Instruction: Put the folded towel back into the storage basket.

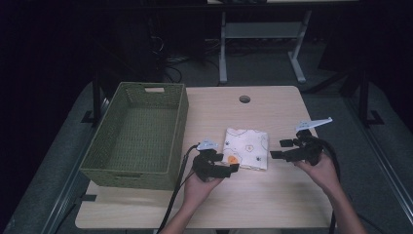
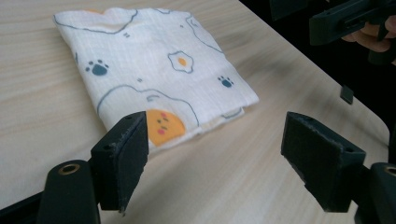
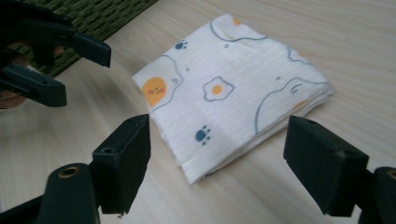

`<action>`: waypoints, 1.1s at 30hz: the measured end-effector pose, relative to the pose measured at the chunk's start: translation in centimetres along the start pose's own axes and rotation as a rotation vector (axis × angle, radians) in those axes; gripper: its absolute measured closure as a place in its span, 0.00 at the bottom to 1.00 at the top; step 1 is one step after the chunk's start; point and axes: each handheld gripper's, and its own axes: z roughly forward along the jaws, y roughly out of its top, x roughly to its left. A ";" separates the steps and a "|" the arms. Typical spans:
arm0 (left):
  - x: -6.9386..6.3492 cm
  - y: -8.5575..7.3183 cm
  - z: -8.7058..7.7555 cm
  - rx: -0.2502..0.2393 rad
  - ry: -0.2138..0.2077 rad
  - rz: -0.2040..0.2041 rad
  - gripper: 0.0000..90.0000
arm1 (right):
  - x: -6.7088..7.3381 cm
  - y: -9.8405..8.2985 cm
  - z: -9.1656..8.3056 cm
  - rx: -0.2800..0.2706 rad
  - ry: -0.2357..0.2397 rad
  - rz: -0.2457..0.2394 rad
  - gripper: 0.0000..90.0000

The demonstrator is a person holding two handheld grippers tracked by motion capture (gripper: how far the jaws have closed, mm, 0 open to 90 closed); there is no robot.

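The folded cloth [image 1: 246,147] lies flat on the table [image 1: 272,195] between your two grippers, just ahead of each one's jaws and touching neither. Your left gripper [image 1: 229,169] stands wide open and empty, with the cloth's near corner, the one with the orange patch, just beyond its left jaw. Your right gripper [image 1: 280,148] is equally spread and holds nothing, with the cloth's layered corner sitting between and slightly ahead of its jaws. The likely step is picking the cloth up from both sides, probably for the green basket [image 1: 138,139] beyond your left gripper. To do it well, lower each gripper until one jaw slides along the tabletop under the stacked edge and the other comes down on top, so you catch every layer and not merely the top sheet. Take opposite sides, close both at once, and lift level; an uneven pull would likely let the folds fall open. Keep the trailing cables clear of the cloth.
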 end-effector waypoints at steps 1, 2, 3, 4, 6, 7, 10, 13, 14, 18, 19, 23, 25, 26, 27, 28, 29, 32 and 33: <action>0.1 0.2 0.2 0.008 0.005 0.000 0.26 | -0.2 0.3 0.1 0.002 -0.005 0.001 0.25; 0.2 0.3 0.4 0.010 0.013 -0.003 0.27 | -0.4 0.5 0.2 0.003 -0.007 0.004 0.25; 0.4 0.3 0.5 0.010 0.015 -0.007 0.27 | -0.6 0.8 0.4 0.008 -0.007 0.010 0.25; 0.6 0.3 0.7 0.010 0.016 -0.018 0.27 | -0.8 0.9 0.6 0.014 -0.008 0.015 0.25; 0.9 0.5 1.0 0.012 0.018 -0.034 0.28 | -1.2 1.3 1.1 0.027 -0.003 0.022 0.25; 1.1 0.5 1.1 0.013 0.021 -0.037 0.29 | -1.3 1.5 1.3 0.034 -0.004 0.027 0.25; 1.7 0.8 1.6 0.019 0.016 -0.060 0.32 | -1.7 1.9 2.0 0.047 0.003 0.040 0.25; 2.2 1.1 2.1 0.034 0.035 -0.069 0.33 | -2.0 2.4 2.6 0.054 0.002 0.046 0.26; 2.4 1.2 2.3 0.035 0.037 -0.074 0.34 | -2.2 2.6 2.8 0.059 0.001 0.047 0.26; 3.0 1.4 2.8 0.034 0.071 -0.096 0.41 | -2.9 3.1 3.7 0.057 -0.012 0.068 0.31; 3.2 1.4 3.0 0.035 0.078 -0.106 0.42 | -3.0 3.2 3.9 0.059 -0.016 0.069 0.33; 3.9 1.1 3.5 0.054 0.097 -0.138 0.49 | -3.6 3.3 5.0 0.078 -0.042 0.091 0.38; 4.1 1.0 3.7 0.064 0.101 -0.140 0.51 | -3.7 3.4 5.6 0.083 -0.053 0.097 0.40; 4.2 1.0 3.8 0.070 0.103 -0.137 0.52 | -3.8 3.5 5.8 0.089 -0.063 0.097 0.41; 4.2 1.0 3.8 0.076 0.103 -0.141 0.53 | -3.9 3.5 6.1 0.091 -0.078 0.097 0.42; 4.3 0.9 4.0 0.080 0.100 -0.144 0.54 | -4.1 3.5 6.3 0.090 -0.082 0.102 0.42; 4.2 0.8 4.1 0.087 0.101 -0.144 0.55 | -4.2 3.4 6.6 0.096 -0.089 0.112 0.42; 4.2 0.8 4.2 0.091 0.103 -0.137 0.59 | -4.5 3.2 7.2 0.110 -0.111 0.120 0.42; 4.2 0.8 4.2 0.093 0.100 -0.138 0.60 | -4.6 3.2 7.4 0.114 -0.117 0.121 0.42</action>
